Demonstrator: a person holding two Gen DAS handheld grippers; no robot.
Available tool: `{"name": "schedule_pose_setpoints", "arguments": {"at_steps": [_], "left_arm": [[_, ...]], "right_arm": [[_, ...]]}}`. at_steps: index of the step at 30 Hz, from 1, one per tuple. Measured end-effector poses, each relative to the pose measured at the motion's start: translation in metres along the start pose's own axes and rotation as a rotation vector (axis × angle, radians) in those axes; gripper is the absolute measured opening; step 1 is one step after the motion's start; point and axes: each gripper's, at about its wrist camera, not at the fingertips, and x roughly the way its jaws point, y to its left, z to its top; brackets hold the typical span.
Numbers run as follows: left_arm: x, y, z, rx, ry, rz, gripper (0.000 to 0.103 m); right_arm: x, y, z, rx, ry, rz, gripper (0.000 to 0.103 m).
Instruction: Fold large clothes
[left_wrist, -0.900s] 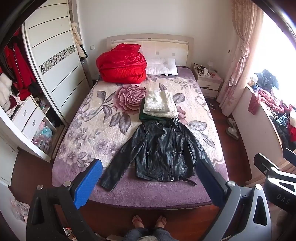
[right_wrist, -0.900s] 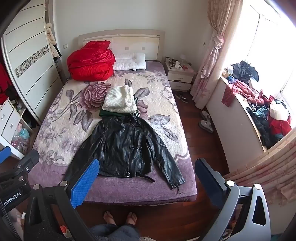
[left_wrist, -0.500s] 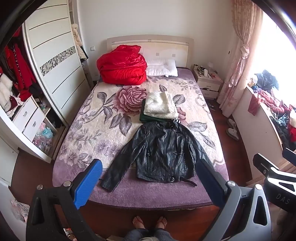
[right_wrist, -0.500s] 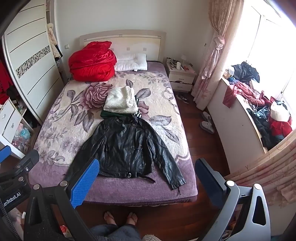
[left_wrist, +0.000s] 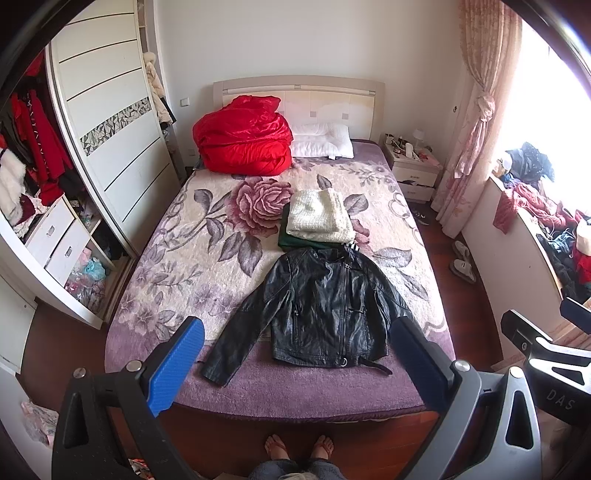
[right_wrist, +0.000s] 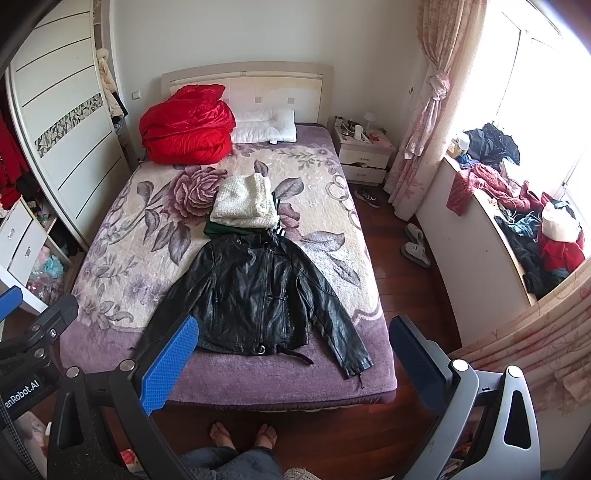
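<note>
Nothing much has shifted over the last second: the black leather jacket (left_wrist: 325, 306) still lies spread flat, sleeves out, near the foot edge of the bed (left_wrist: 295, 395). The left gripper (left_wrist: 295, 365) and right gripper (right_wrist: 291, 362) hang above, jaws wide, empty. Folding hasn't begun.
</note>
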Motion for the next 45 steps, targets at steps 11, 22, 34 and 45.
{"name": "schedule_pose_setpoints", "arguments": {"at_steps": [11,22,34,45], "left_arm": [[0.000,-0.001,0.001,-0.002,-0.003,-0.002,0.103],[-0.002,-0.002,0.002,-0.003,-0.004,-0.004,0.103],[-0.004,-0.005,0.003,-0.004,-0.005,-0.009,0.103],[-0.008,-0.015,0.011,-0.004,-0.003,-0.018,0.103]], "right_arm": [[0.000,0.002,-0.001,0.003,0.000,0.001,0.103],[-0.006,0.004,0.000,0.002,-0.004,0.002,0.103],[-0.007,0.005,0.000,0.006,-0.007,0.003,0.103],[-0.008,0.007,0.000,0.007,-0.008,0.004,0.103]]}}
